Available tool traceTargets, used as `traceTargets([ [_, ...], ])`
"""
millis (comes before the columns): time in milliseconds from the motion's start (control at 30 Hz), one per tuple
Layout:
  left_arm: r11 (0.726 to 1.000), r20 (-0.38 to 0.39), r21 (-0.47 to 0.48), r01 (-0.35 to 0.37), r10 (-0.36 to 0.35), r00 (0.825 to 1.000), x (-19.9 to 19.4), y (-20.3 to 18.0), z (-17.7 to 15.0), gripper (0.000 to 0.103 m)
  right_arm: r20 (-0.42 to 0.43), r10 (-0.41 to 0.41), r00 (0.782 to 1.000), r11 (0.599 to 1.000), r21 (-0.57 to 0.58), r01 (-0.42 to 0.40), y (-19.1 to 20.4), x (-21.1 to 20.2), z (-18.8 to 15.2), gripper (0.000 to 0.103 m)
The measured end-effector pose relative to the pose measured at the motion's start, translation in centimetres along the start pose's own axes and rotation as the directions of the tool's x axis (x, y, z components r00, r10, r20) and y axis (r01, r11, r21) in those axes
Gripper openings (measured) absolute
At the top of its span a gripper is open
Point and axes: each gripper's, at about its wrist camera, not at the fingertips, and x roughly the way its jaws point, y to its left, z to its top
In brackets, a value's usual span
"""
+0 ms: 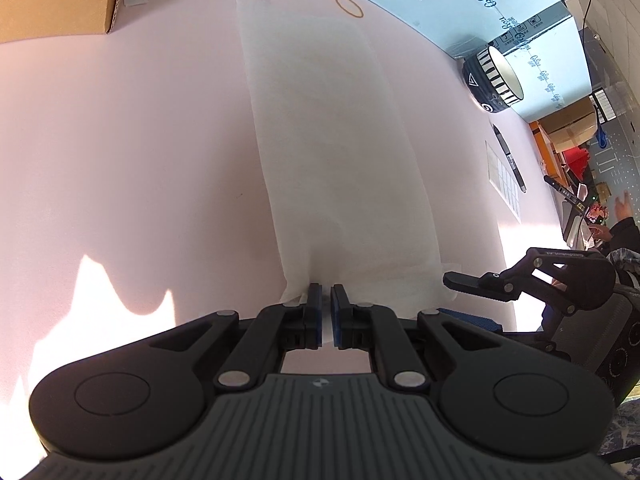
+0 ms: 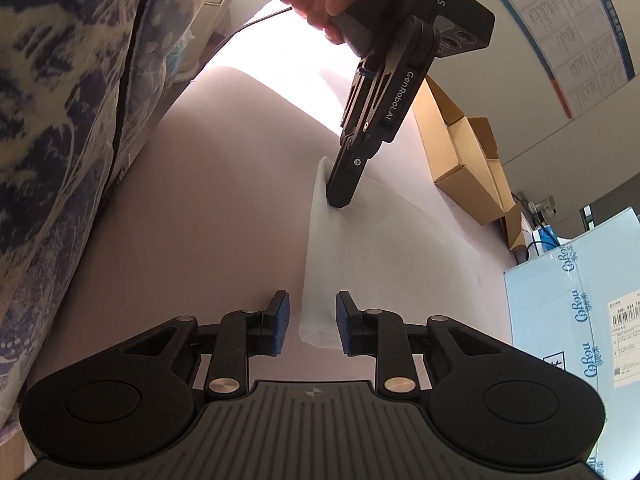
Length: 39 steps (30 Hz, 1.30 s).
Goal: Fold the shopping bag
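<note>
Left gripper (image 1: 326, 294): we saw its fingers clamped on the shopping bag (image 1: 340, 160) edge.
Right gripper (image 2: 312, 312): fingers apart, bag corner between them, unpressed.

The shopping bag (image 1: 340, 168) looks like thin matt non-woven cloth, table (image 1: 120, 160) is smooth matt, box (image 1: 56, 4) plain cardboard, mug (image 1: 494, 80) glossy ceramic.

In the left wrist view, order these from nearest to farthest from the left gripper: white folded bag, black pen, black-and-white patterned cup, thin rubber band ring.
1. White folded bag, at the left gripper.
2. Black pen, right.
3. Black-and-white patterned cup, upper right.
4. Thin rubber band ring, top.
</note>
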Motion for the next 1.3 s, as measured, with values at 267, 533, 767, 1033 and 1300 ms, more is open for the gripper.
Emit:
traceTargets([
  [267,1.0,0.005,0.004,0.002,-0.002,1.0,0.0,0.0,-0.1,0.005,-0.022,0.036,0.999,0.998,0.047,-0.035,-0.8,1.2,0.2,0.004],
  [533,0.908,0.174,0.379,-0.178,0.118,0.978,-1.9,-5.7,-2.9,0.029,0.015,0.217,0.976,0.879,0.431,-0.202,-6.2,2.2,-0.9,0.003],
  [767,0.464,0.255,0.824,-0.326,0.209,0.944,-1.2,-11.1,-6.9,0.045,0.148,0.414,0.898,0.61,0.687,-0.395,-11.1,5.0,-4.2,0.001],
  [1033,0.37,0.172,0.889,-0.27,0.277,0.945,1.2,-11.2,-6.2,0.03,0.245,0.416,0.876,0.47,0.766,-0.438,-12.5,6.0,-6.1,0.001],
  [1300,0.576,0.014,0.789,-0.211,0.328,0.945,1.7,-9.4,-2.6,0.004,0.286,0.404,0.869,0.417,0.788,-0.454,-12.0,6.3,-6.8,0.001],
])
